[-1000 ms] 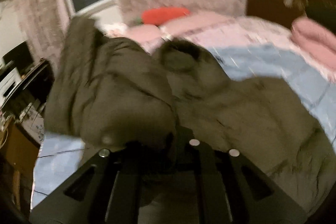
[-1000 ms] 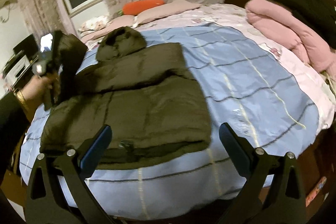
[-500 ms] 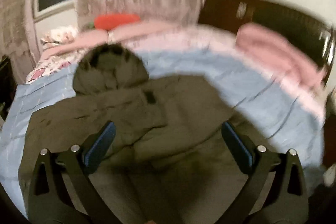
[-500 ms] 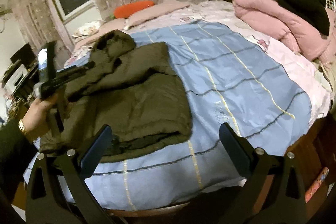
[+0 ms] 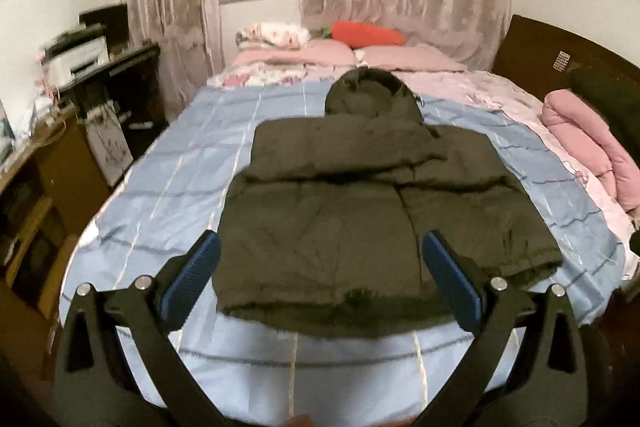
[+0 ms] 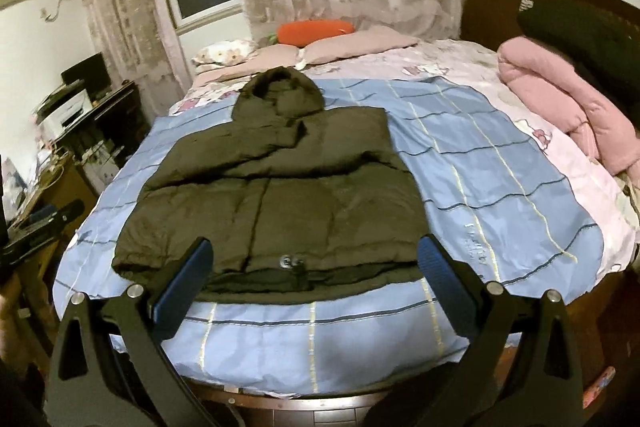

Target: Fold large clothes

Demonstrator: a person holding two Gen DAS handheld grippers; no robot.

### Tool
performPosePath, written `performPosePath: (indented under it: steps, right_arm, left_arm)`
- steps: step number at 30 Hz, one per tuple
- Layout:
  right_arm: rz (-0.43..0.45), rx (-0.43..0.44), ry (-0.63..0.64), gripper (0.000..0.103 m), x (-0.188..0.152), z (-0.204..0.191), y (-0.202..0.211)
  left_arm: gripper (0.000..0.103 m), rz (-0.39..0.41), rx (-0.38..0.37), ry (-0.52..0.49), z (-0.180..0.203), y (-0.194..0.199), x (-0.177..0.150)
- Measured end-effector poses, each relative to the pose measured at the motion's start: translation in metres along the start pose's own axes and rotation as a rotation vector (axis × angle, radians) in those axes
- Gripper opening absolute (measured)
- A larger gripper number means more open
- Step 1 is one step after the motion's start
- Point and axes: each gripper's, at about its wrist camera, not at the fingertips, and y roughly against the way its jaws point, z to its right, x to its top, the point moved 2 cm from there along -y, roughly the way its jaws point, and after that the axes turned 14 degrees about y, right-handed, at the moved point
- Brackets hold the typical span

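A dark olive hooded puffer jacket (image 5: 360, 203) (image 6: 276, 187) lies flat on the blue checked bedspread (image 5: 168, 187) (image 6: 480, 187), hood toward the pillows, both sleeves folded across its chest. My left gripper (image 5: 320, 267) hovers open in front of the jacket's hem with nothing between its blue pads (image 5: 192, 275). In the right wrist view my right gripper (image 6: 312, 271) is likewise open and empty, held back from the hem near the bed's front edge. The left gripper's dark body (image 6: 44, 223) shows at the left edge of that view.
Pink pillows (image 5: 332, 51) and a red cushion (image 5: 368, 33) lie at the head of the bed. A rolled pink quilt (image 6: 568, 107) and a dark garment (image 6: 580, 27) sit on the right side. A desk with a printer (image 5: 76, 61) stands left of the bed.
My left gripper let go of the jacket sleeve, which now lies folded across the chest, opened wide and pulled back toward the foot of the bed. The right gripper shifted slightly and stayed open.
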Motion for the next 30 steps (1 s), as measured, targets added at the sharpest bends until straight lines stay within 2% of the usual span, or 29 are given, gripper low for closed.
performPosePath:
  steps: [4, 10, 12, 14, 18, 21, 26, 30]
  right_arm:
    - [-0.002, -0.012, 0.046, 0.102, 0.008, -0.016, 0.001]
    - [0.000, -0.026, 0.094, 0.102, 0.052, -0.021, -0.016]
    - [0.025, -0.044, 0.114, 0.102, 0.073, -0.020, -0.023]
    - [0.034, -0.054, 0.130, 0.102, 0.088, -0.018, -0.033]
    - [0.013, -0.045, 0.131, 0.102, 0.122, -0.013, -0.069]
    - [0.001, -0.049, 0.144, 0.102, 0.143, -0.012, -0.094]
    - [-0.051, -0.018, 0.153, 0.102, 0.189, -0.004, -0.156]
    - [-0.100, 0.021, 0.149, 0.102, 0.229, 0.006, -0.213]
  left_arm:
    - [0.101, -0.034, -0.001, -0.008, -0.002, -0.002, 0.011]
    - [0.101, -0.058, -0.093, -0.039, 0.026, -0.016, 0.054]
    - [0.101, -0.044, -0.094, -0.061, 0.037, -0.029, 0.074]
    - [0.101, -0.030, -0.064, -0.107, 0.051, -0.045, 0.095]
    - [0.101, -0.007, -0.047, -0.151, 0.070, -0.071, 0.125]
    - [0.101, -0.029, -0.055, -0.152, 0.080, -0.099, 0.149]
    - [0.101, -0.037, -0.036, -0.161, 0.094, -0.147, 0.187]
    - [0.101, -0.059, 0.002, -0.216, 0.110, -0.199, 0.216]
